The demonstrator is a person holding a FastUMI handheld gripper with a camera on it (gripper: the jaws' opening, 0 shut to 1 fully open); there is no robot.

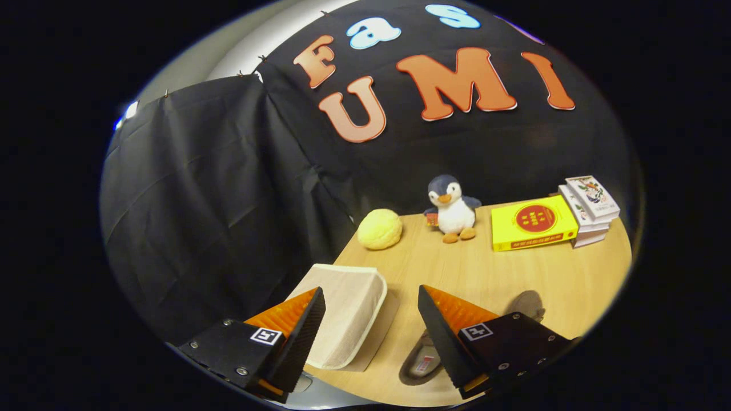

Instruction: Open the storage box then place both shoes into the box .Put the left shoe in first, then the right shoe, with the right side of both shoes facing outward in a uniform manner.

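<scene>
A beige fabric storage box (348,311) lies on the wooden table (491,274) near its left edge, just ahead of my left finger, which hides the box's near left corner. My gripper (371,290) is open and holds nothing. It hovers above the table's near part. A grey shoe (421,361) lies low beside the box, its opening and insole showing between the fingers; the right finger covers most of it. Another grey shoe part (528,303) peeks out beyond the right finger's mount. I cannot tell which shoe is left or right.
At the table's back stand a yellow round plush (380,229), a penguin toy (453,208), a yellow box (534,222) and a stack of books (589,208). Black cloth walls close the back and left. Bare wood lies between the toys and the fingers.
</scene>
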